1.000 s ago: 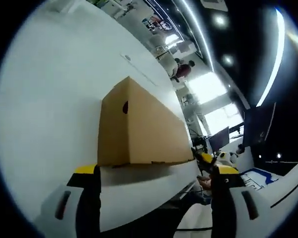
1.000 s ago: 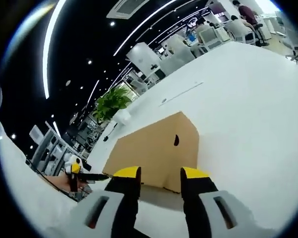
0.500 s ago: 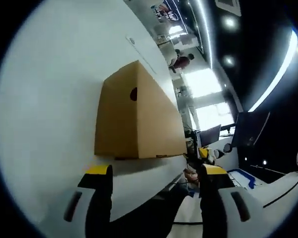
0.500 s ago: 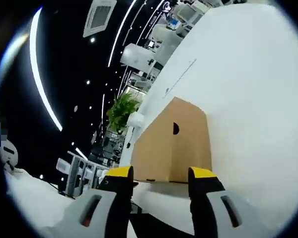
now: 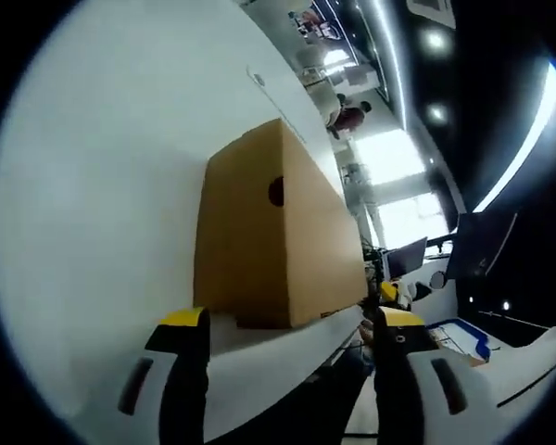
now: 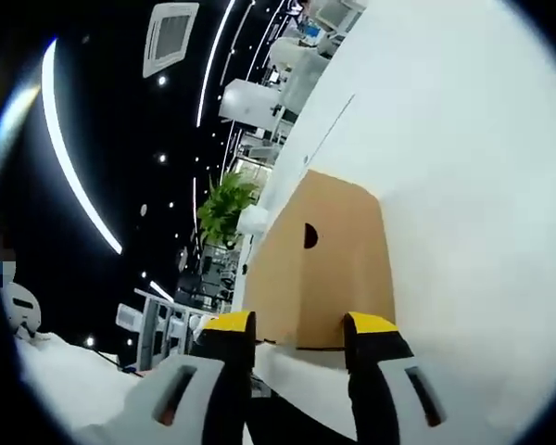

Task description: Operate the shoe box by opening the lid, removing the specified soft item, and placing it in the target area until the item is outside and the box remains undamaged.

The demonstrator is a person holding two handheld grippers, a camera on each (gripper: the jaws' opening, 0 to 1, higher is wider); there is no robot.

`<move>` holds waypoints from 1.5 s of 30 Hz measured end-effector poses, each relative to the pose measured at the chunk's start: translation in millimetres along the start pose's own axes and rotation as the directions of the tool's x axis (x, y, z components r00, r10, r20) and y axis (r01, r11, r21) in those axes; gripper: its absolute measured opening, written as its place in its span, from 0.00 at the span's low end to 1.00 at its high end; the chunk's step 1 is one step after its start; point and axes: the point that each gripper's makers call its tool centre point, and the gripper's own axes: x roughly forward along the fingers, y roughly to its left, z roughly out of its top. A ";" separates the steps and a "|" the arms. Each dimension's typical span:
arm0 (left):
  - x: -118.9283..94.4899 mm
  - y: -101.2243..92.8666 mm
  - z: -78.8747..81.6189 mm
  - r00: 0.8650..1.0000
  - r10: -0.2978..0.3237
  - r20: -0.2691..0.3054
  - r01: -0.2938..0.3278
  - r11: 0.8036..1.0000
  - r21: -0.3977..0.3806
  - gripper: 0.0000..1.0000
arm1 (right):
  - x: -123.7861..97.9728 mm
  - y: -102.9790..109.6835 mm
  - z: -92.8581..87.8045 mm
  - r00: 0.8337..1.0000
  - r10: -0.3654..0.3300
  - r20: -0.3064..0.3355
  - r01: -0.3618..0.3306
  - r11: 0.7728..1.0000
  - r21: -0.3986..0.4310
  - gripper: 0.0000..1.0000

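Since the earlier frames, your left gripper (image 5: 292, 320) has drawn nearer the shoe box (image 5: 269, 236), which now looms larger ahead of its jaws. White bench (image 5: 93, 185): carries the box, lid closed, near its edge. Brown cardboard box: stands just beyond and between your left jaws, a round hole (image 5: 276, 191) in its end face. Your right gripper (image 6: 299, 324): the box (image 6: 329, 260) sits just beyond its tips. Both pairs of jaws are released, grasping nothing.
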 end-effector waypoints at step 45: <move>0.6 20.2 4.3 0.978 0.081 -0.194 -0.080 0.997 0.013 0.51 | 4.4 -7.9 -9.3 0.945 -0.086 -0.315 0.073 0.996 -0.053 0.28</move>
